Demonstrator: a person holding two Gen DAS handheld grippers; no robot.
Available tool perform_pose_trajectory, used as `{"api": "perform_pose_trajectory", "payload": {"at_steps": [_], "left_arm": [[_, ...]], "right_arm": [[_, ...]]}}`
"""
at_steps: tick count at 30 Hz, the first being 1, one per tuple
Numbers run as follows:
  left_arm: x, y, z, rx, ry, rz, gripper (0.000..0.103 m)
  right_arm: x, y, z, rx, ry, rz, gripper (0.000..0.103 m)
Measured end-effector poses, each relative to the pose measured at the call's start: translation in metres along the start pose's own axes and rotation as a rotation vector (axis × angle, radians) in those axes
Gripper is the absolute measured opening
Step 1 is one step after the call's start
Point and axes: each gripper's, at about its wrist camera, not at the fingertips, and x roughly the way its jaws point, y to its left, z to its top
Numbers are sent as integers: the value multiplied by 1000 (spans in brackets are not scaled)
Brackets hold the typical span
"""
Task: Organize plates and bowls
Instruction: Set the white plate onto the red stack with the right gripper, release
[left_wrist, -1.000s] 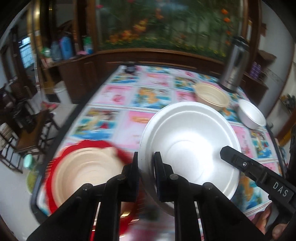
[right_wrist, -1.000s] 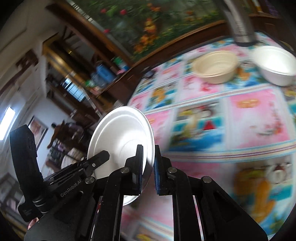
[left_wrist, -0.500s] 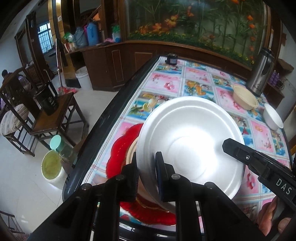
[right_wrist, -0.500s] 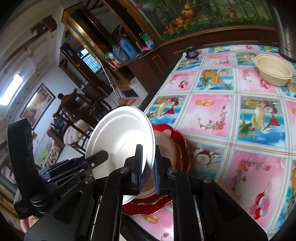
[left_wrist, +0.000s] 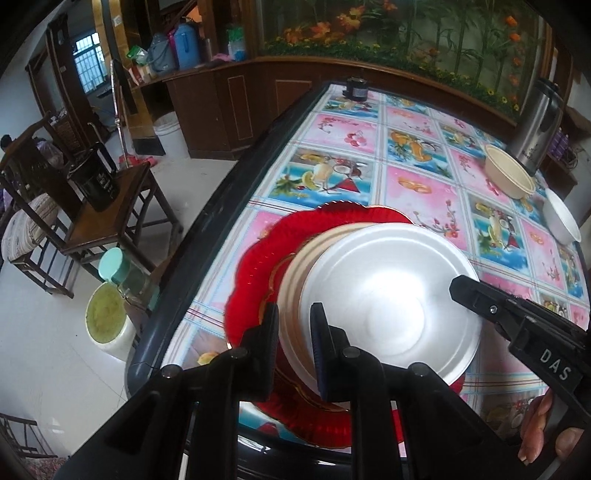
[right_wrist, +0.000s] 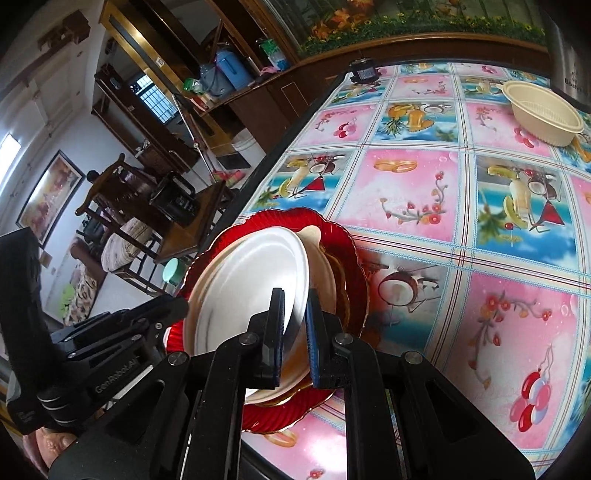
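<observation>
Both my grippers clamp one white foam plate (left_wrist: 391, 299): left gripper (left_wrist: 293, 334) pinches its near rim, right gripper (right_wrist: 295, 328) its opposite rim. I hold it tilted over a beige plate (left_wrist: 295, 273) stacked on a red scalloped plate (left_wrist: 258, 266) at the table's near-left corner. Toward the far right edge sit a beige bowl (left_wrist: 509, 181) and a white bowl (left_wrist: 561, 221).

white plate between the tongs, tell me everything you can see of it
The white plate is round and plain, a matte foam-like white with a shallow sunken centre and a raised rim, empty. It is tilted over a beige plate that lies on a scalloped red plate near the table's edge. The left tongs pinch its rim on one side, the right tongs on the opposite side.
</observation>
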Motion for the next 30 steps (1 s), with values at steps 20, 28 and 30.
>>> {"api": "perform_pose_trajectory", "payload": {"at_steps": [20, 28, 30], "left_arm": [[-10, -2, 2, -1, -18, 4, 19], [-9, -6, 3, -4, -6, 8, 19], [-8, -4, 2, -7, 0, 1, 19]], "right_arm": [[-23, -27, 10, 40, -133, 49, 32], [-4, -11, 4, -34, -110, -7, 32], [3, -4, 0, -79, -93, -42, 32]]}}
